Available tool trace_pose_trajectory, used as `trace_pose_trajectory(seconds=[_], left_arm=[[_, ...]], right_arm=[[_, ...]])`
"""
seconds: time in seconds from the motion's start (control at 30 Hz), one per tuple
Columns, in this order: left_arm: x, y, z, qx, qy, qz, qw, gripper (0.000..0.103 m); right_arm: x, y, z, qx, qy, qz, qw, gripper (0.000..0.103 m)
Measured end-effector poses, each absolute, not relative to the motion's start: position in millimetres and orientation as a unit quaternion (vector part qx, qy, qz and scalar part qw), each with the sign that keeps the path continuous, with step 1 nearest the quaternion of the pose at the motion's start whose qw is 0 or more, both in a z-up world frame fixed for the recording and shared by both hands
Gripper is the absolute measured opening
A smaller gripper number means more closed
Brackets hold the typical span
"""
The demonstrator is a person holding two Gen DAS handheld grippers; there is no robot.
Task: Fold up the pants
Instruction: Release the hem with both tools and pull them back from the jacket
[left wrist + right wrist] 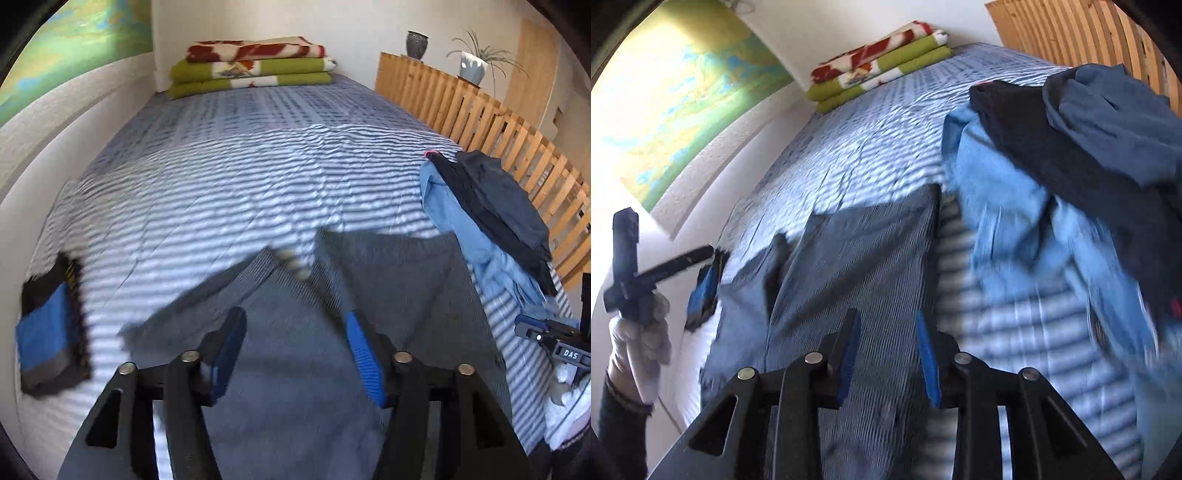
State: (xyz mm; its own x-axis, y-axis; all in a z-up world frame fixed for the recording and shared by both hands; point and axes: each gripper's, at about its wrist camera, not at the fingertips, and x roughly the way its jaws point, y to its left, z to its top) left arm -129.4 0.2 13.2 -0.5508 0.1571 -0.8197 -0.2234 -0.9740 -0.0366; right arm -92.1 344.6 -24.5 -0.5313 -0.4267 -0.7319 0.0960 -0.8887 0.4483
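Grey striped pants (369, 280) lie spread on the striped bed cover (221, 166), legs pointing away from me. My left gripper (295, 321) hovers open over the pants, nothing between its blue pads. In the right wrist view the same pants (857, 251) lie below my right gripper (888, 321), which is open and empty above the fabric. The left gripper's body (628, 258) shows at the far left of that view, held by a gloved hand (642, 339).
A pile of light blue and dark clothes (491, 218) sits on the bed's right side (1071, 177). A folded blue-black garment (51, 328) lies at the left edge. Folded blankets (255, 62) are stacked at the far end. A wooden slat rail (480, 110) borders the right.
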Motion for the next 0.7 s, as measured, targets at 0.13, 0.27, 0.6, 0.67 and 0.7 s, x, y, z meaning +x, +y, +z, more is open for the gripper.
trace_pose_trajectory(seconds=[0.13,0.27,0.6,0.67,0.7], left_arm=[[-40,-73,0,-0.496,-0.013,0.867,0.045,0.068],[37,-129,-47,-0.539,-0.08,0.839,0.005,0.072],[85,-150,-120,-0.571,-0.239,0.785,0.033,0.072],[90,-149,-115,-0.56,-0.25,0.789,0.042,0.072],[95,-149,-111,-0.553,-0.261,0.79,0.051,0.072]], right_arm=[[-28,336,-45,0.497,-0.144,-0.844,0.143,0.042],[12,346,-75,0.531,-0.213,-0.806,0.151,0.043],[27,342,-74,0.528,-0.284,-0.781,0.177,0.046],[28,342,-69,0.523,-0.299,-0.777,0.185,0.047],[29,343,-68,0.522,-0.3,-0.778,0.182,0.049]])
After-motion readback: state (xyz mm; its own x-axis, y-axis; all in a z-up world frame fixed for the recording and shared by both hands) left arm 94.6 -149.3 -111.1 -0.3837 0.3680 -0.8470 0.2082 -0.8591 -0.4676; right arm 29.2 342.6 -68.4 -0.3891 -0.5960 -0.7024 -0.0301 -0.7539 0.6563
